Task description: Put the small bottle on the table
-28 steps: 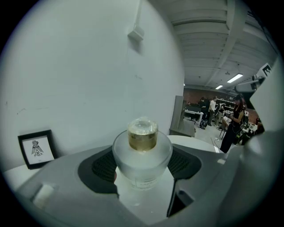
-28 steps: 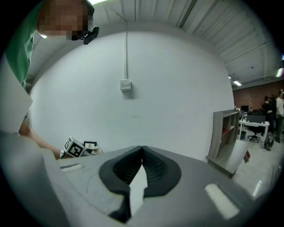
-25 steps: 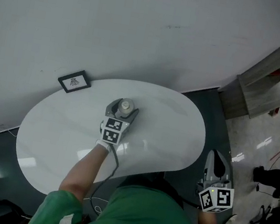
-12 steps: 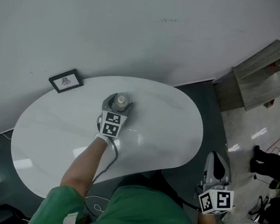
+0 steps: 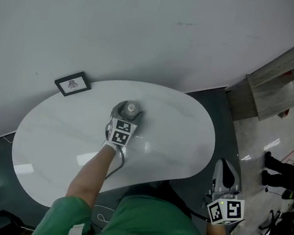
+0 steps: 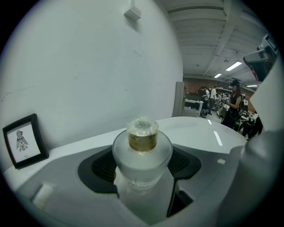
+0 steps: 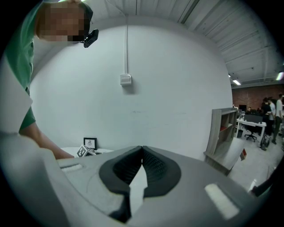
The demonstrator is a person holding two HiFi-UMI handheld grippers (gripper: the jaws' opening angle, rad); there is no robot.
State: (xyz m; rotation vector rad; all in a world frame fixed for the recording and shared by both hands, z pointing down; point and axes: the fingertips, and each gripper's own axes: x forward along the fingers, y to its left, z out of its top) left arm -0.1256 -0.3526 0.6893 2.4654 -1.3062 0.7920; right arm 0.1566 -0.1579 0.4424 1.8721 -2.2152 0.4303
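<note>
Table (image 5: 177, 139), small bottle (image 6: 142, 153) clamped between left gripper (image 6: 143, 170) jaws

I can't read any words or numbers here. The print on the small bottle (image 6: 142, 162) is too blurred.

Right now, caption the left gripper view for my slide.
Left gripper jaws hold the small bottle over the white table.
</note>
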